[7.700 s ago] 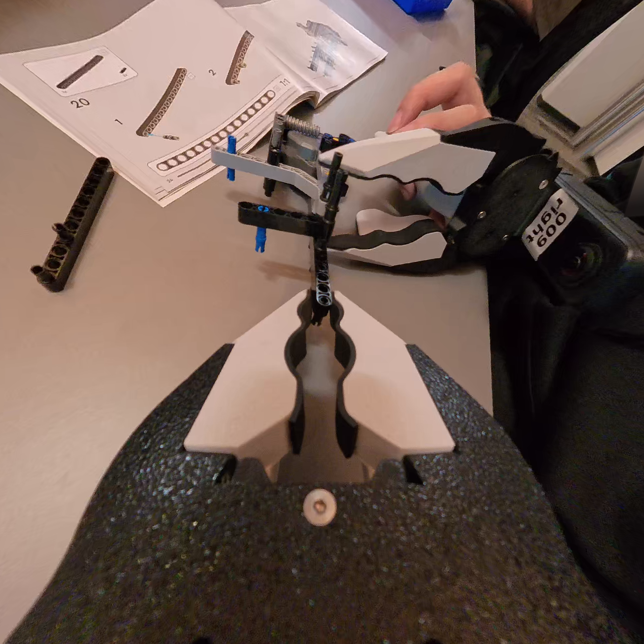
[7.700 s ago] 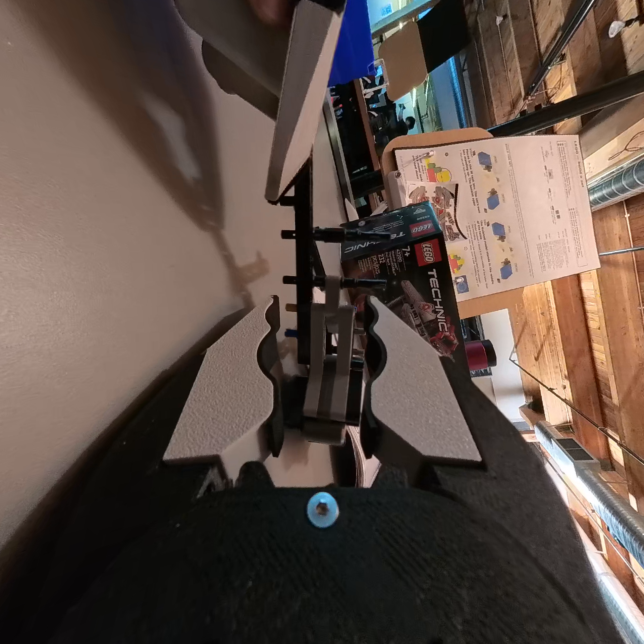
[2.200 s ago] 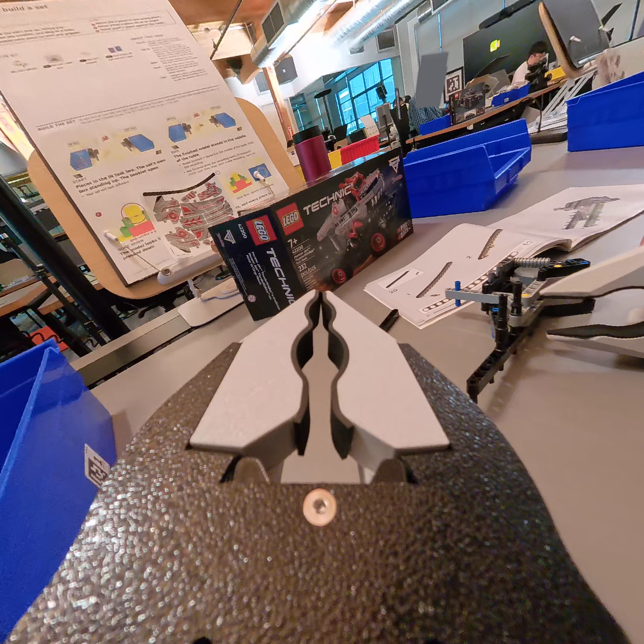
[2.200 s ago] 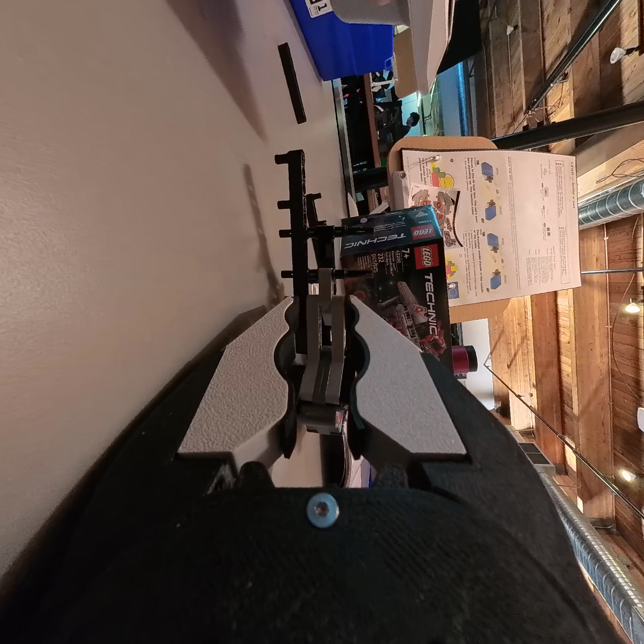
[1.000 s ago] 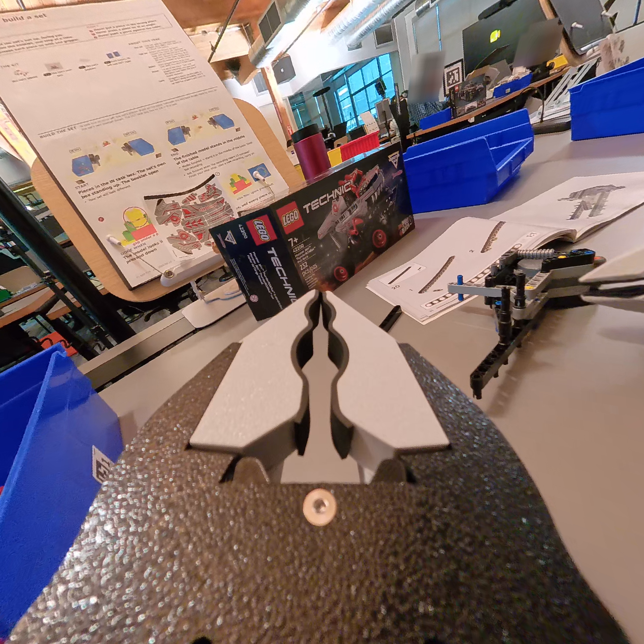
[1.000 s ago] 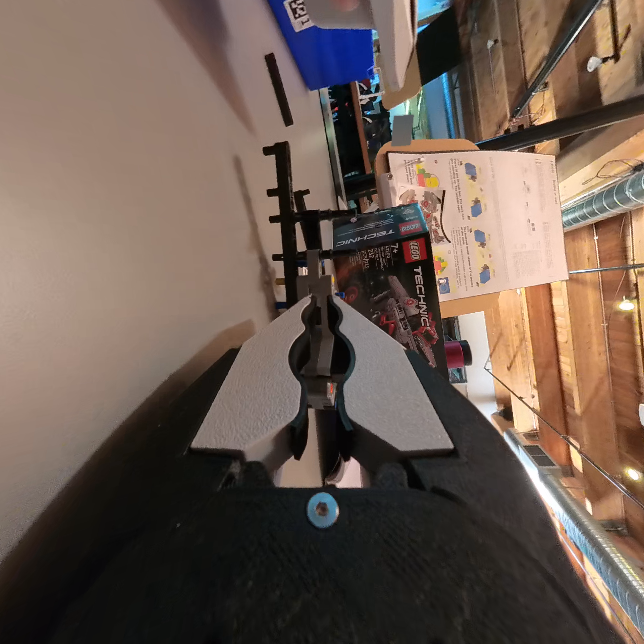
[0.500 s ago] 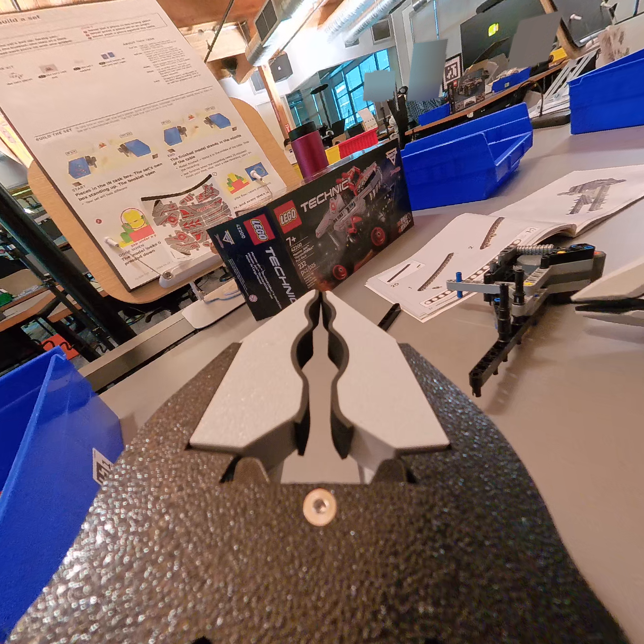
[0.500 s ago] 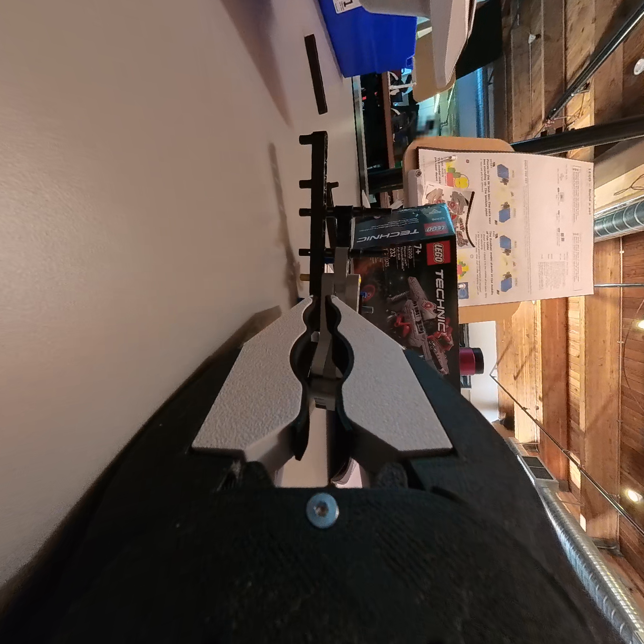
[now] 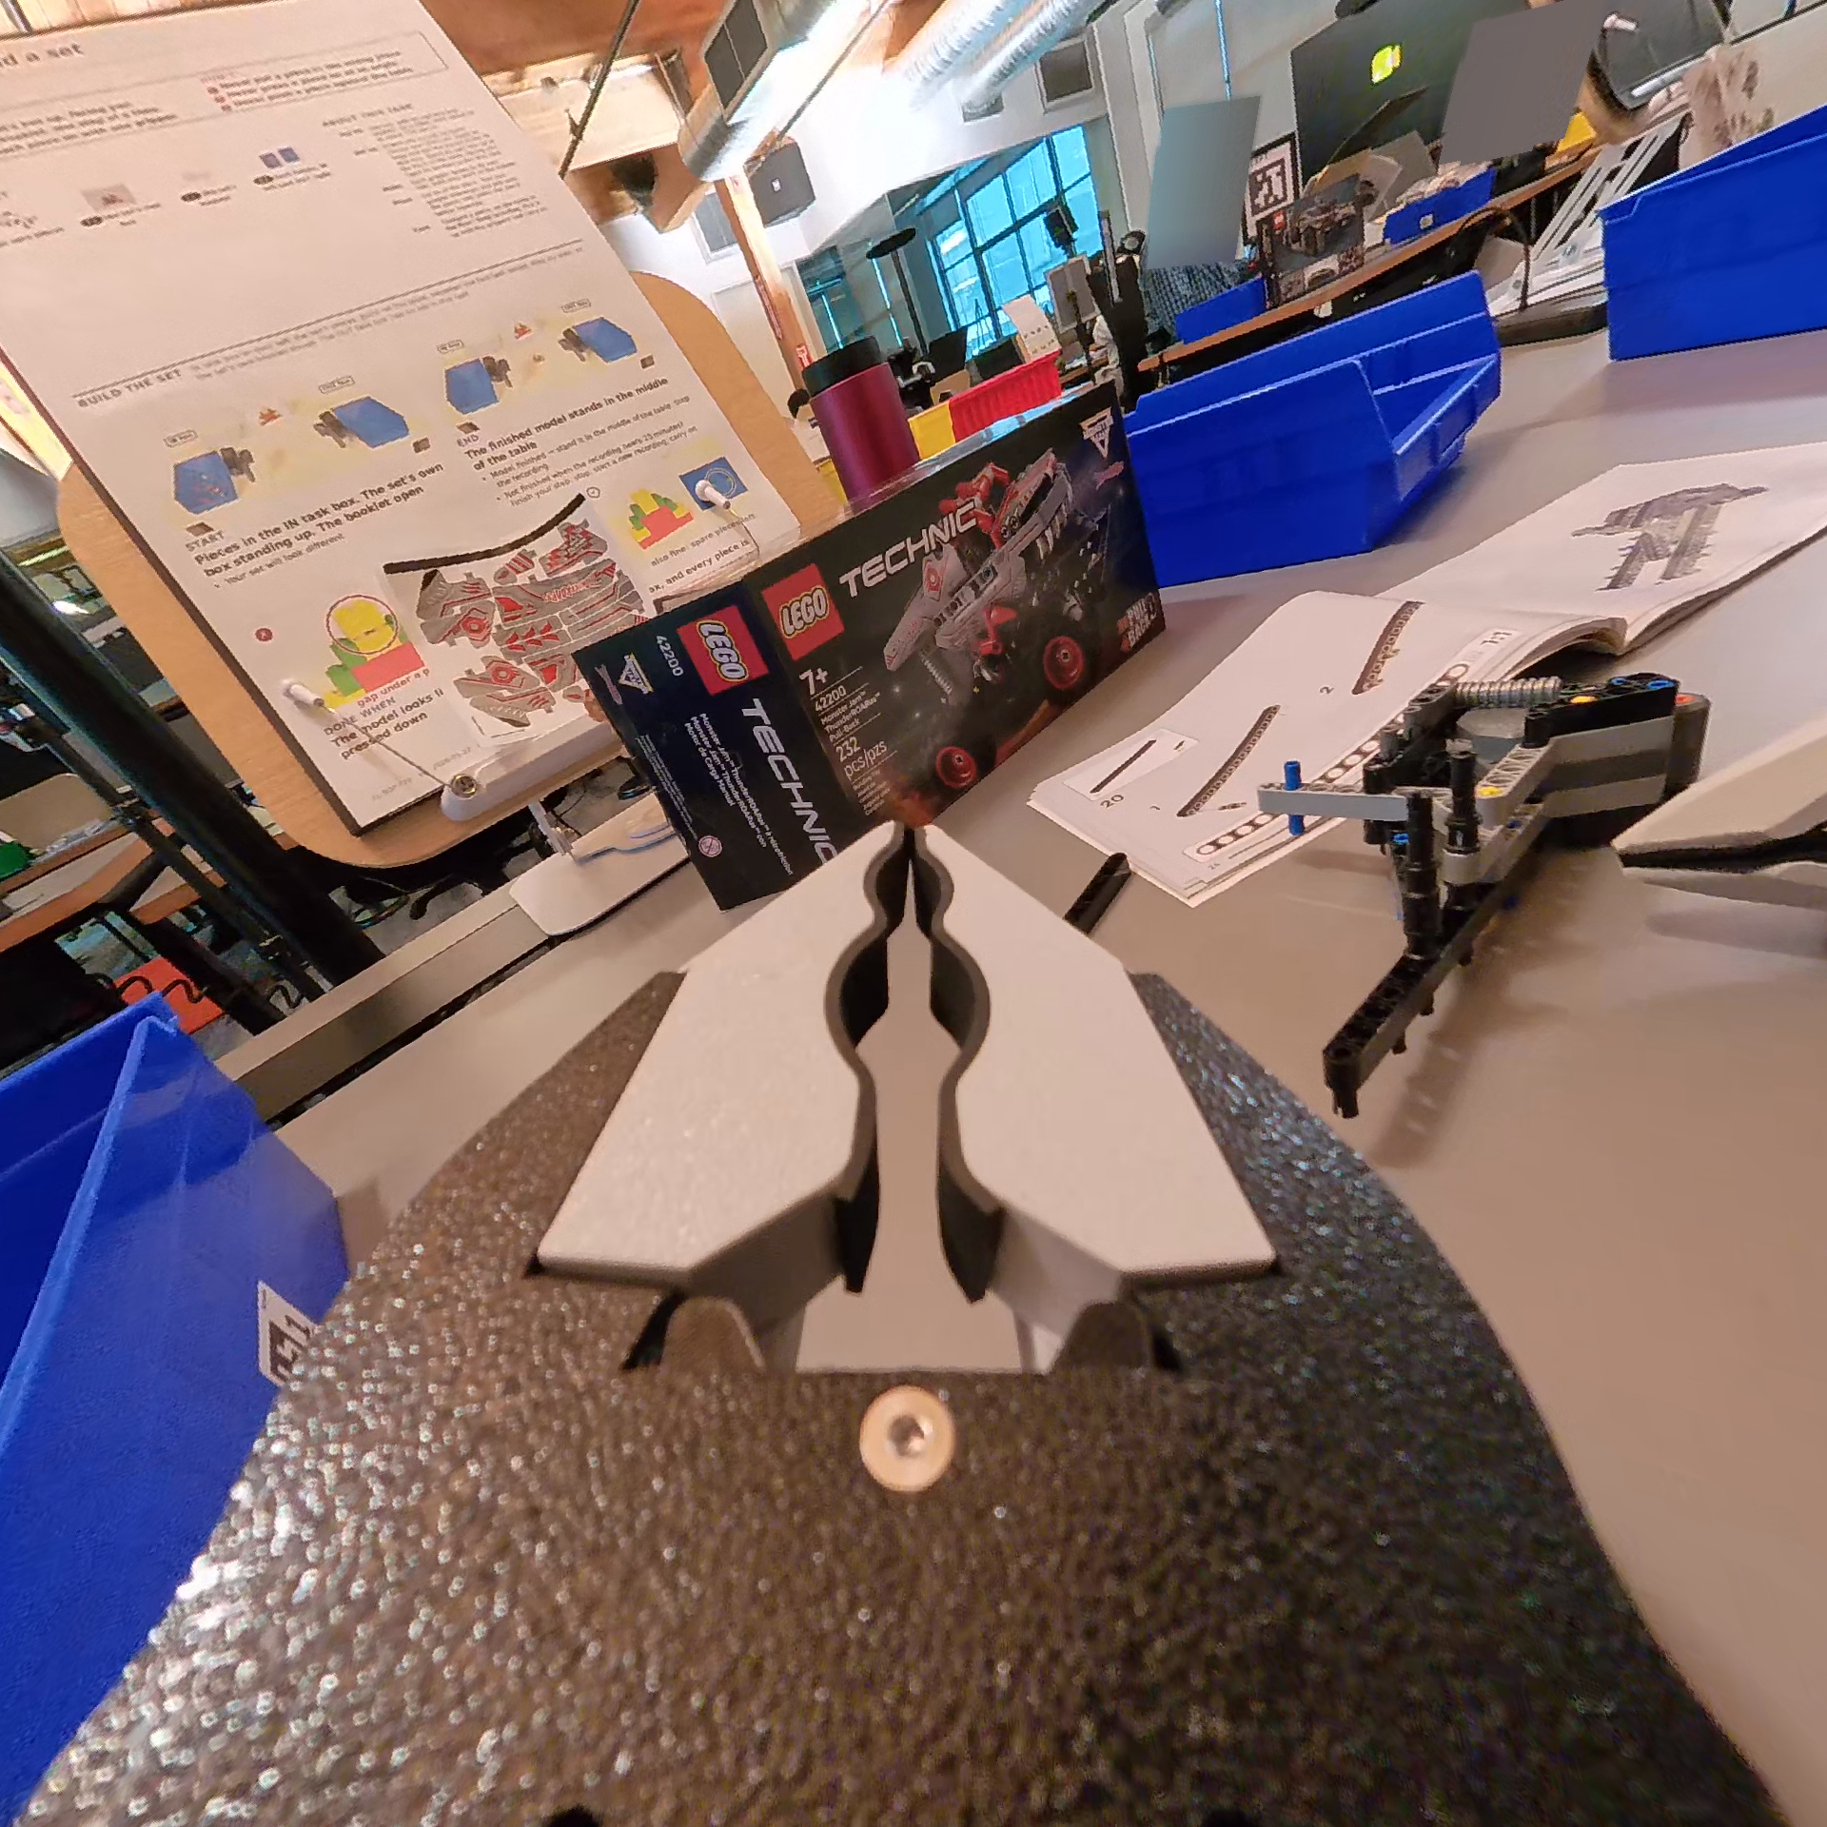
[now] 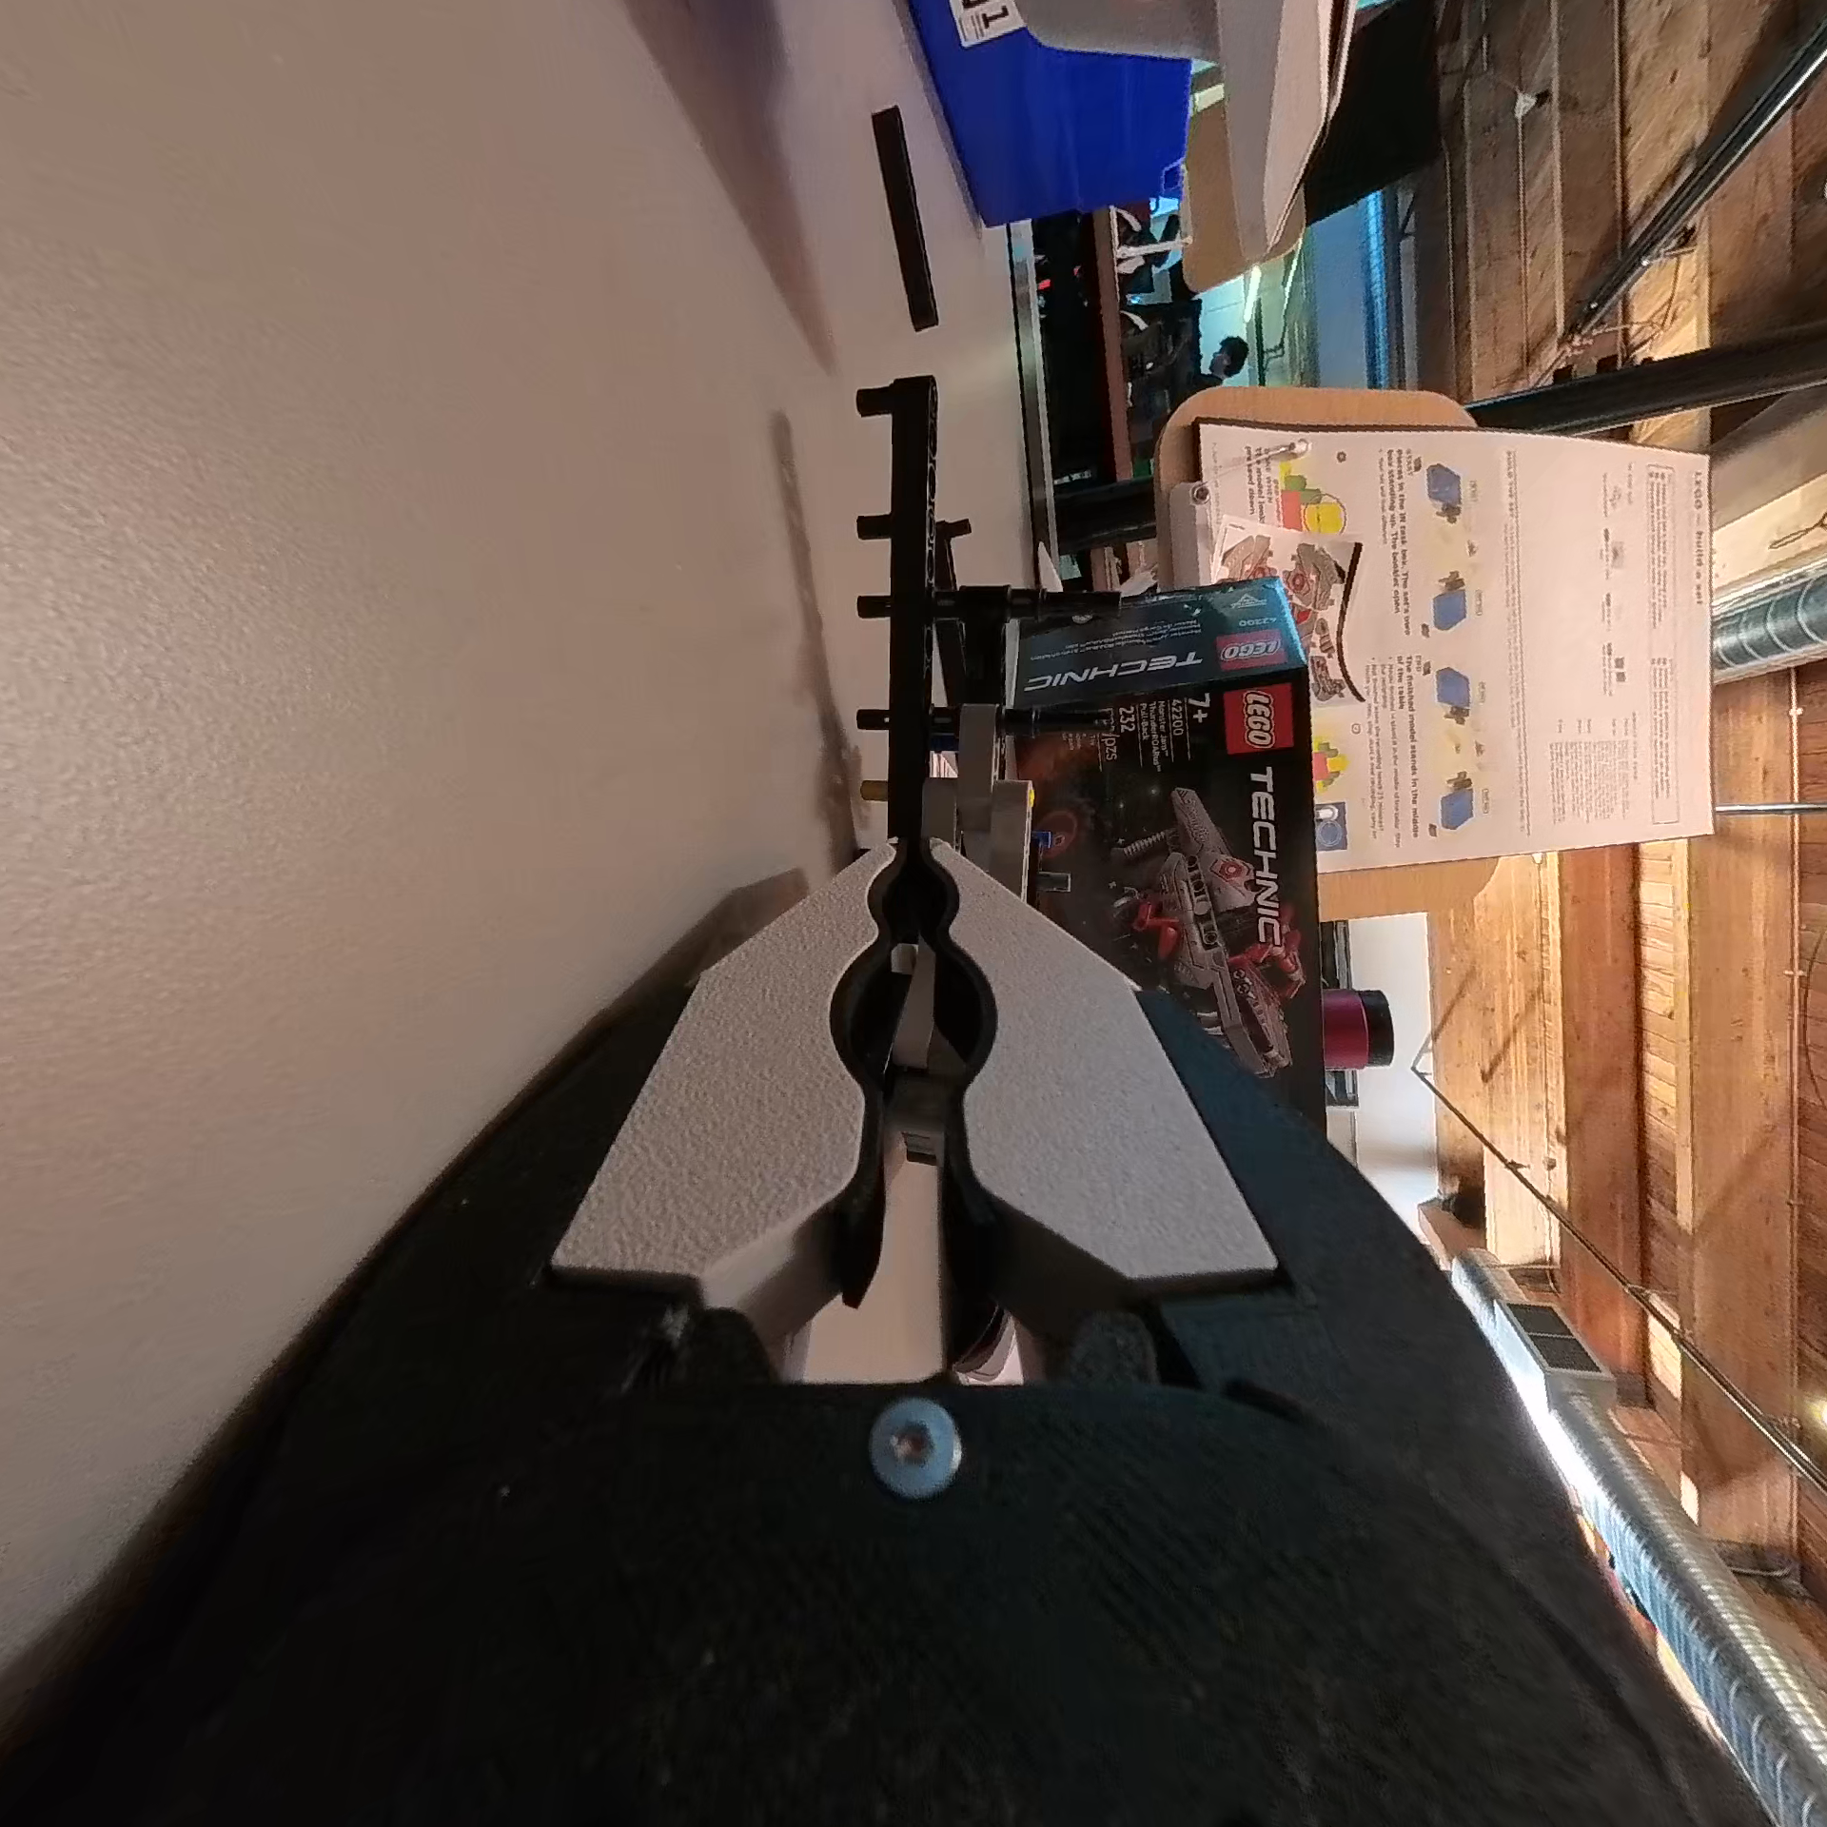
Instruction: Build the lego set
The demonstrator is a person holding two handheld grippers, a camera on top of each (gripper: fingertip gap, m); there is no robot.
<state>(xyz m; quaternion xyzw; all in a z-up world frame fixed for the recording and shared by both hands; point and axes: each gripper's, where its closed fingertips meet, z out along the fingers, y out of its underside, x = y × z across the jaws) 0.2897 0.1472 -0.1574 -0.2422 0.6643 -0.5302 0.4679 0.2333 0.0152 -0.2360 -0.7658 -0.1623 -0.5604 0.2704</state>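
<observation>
The left gripper [image 9: 912, 840] hangs above the grey counter [image 9: 1483, 1285] with its fingers [image 9: 751, 1107] pressed together at the tips and nothing between them. Ahead of it stands the Lego set box [image 9: 890, 682], and behind that leans a printed instruction board [image 9: 326, 395]. To the right, the open instruction booklet [image 9: 1384, 692] lies flat. Just in front of the booklet is the partly built Lego assembly [image 9: 1463, 801], grey and black beams with a small spring on top and a long black beam slanting down to the counter. The right gripper [image 10: 914, 850] has its fingers [image 10: 751, 1107] closed on the rear of this assembly [image 10: 914, 633]; its view is rolled sideways, so the counter [image 10: 395, 593] fills the left. A loose black beam [image 10: 905, 217] lies farther off, near a blue bin [image 10: 1058, 109]. Another blue bin [image 9: 1315, 445] sits beyond the booklet.
</observation>
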